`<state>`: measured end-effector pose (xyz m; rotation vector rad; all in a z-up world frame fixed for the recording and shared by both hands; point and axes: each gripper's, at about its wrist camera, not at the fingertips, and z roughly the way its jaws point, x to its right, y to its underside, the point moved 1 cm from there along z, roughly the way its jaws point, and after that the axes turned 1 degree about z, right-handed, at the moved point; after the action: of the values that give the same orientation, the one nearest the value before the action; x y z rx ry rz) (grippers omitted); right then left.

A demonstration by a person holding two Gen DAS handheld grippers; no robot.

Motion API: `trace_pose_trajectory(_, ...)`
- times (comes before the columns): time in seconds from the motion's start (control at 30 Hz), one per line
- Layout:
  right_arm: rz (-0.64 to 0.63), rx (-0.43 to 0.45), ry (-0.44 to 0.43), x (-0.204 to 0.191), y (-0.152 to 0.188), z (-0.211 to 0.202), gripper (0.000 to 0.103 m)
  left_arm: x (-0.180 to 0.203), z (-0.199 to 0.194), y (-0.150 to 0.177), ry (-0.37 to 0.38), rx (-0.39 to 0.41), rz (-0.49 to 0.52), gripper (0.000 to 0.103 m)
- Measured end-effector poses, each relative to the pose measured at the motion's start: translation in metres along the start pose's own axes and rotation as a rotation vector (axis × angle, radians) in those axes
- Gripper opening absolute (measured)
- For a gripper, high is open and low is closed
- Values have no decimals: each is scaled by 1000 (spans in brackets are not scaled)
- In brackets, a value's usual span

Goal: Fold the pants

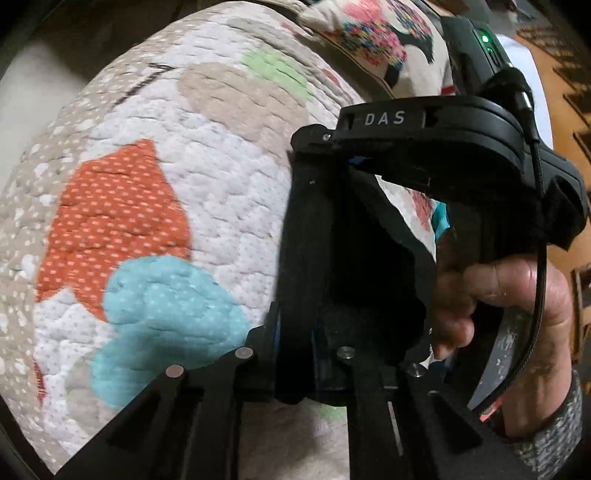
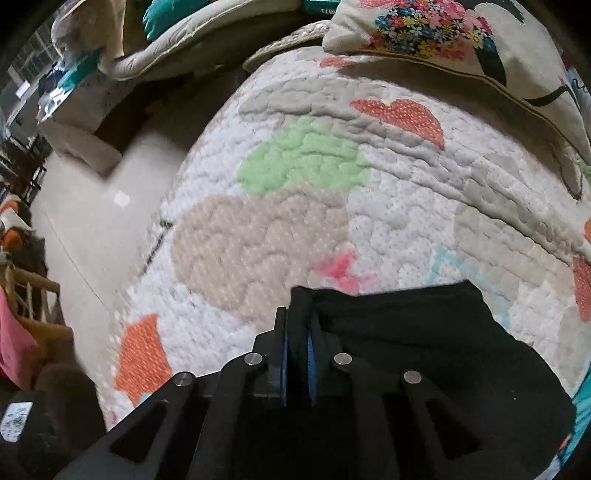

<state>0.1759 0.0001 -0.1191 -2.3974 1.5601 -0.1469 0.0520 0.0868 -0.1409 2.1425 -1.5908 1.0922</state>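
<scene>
The black pants [image 1: 325, 240] rise as a bunched fold of cloth from my left gripper [image 1: 295, 332], whose blue-padded jaws are shut on it. Just right of that fold, a hand [image 1: 517, 295] holds the right gripper's black housing [image 1: 424, 147], and the cloth hides its fingertips. In the right wrist view, my right gripper [image 2: 297, 350] is shut on an edge of the pants [image 2: 424, 339]. The rest of the cloth lies spread to the right on the patchwork quilt [image 2: 295, 229].
The quilt [image 1: 166, 184] covers a bed and drops off at its left edge to a pale floor [image 2: 92, 221]. A floral pillow [image 2: 443, 33] lies at the far side. Clutter and furniture [image 2: 22, 314] stand along the left of the floor.
</scene>
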Motion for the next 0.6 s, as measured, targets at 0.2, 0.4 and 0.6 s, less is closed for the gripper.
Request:
trace_pose_trajectory(0.2,-42,19,-61,-42,-28,6,8,-30,-23,-9,-9,30,-106,12)
trace_pose_trajectory(0.4,-82,26,-81,-73,-45,21,3,-48,-29,-3,-30,21,-149,15)
trace_pose_trajectory(0.6,-15,180,-16,-30,-29,-30,32,-72,-67,16,-12,28,-190,16)
